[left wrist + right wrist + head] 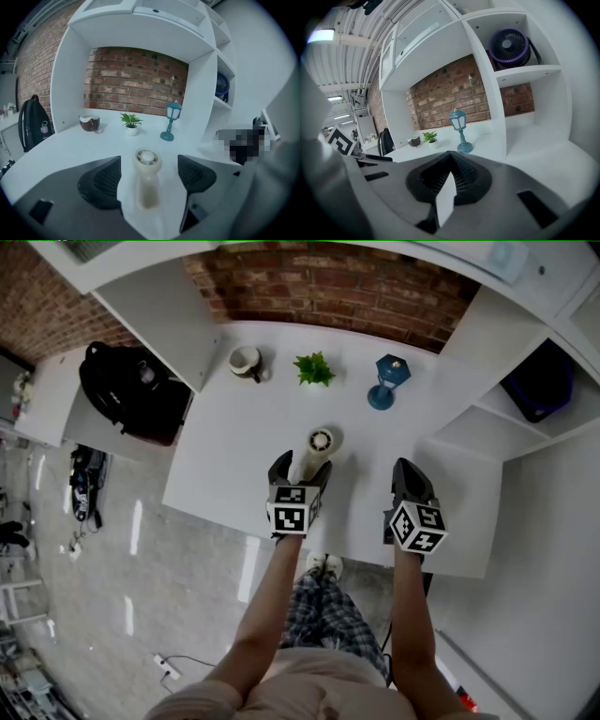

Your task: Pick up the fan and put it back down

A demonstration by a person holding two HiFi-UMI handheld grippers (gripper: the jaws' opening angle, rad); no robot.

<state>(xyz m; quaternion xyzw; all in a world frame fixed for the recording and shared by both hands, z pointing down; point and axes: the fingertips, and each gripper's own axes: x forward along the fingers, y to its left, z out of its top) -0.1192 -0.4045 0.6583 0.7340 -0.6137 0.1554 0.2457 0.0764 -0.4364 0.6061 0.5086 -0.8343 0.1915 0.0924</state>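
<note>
Fan (146, 187) between wide-apart jaws of left gripper (149, 163)

fan (319, 442) on desk (234, 427) between left tool (301, 467) jaws; behind: cup (246, 362), plant (314, 369), lamp (386, 381), left to right

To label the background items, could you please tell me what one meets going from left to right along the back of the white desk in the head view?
brown cup → small green plant → blue lantern lamp
</note>
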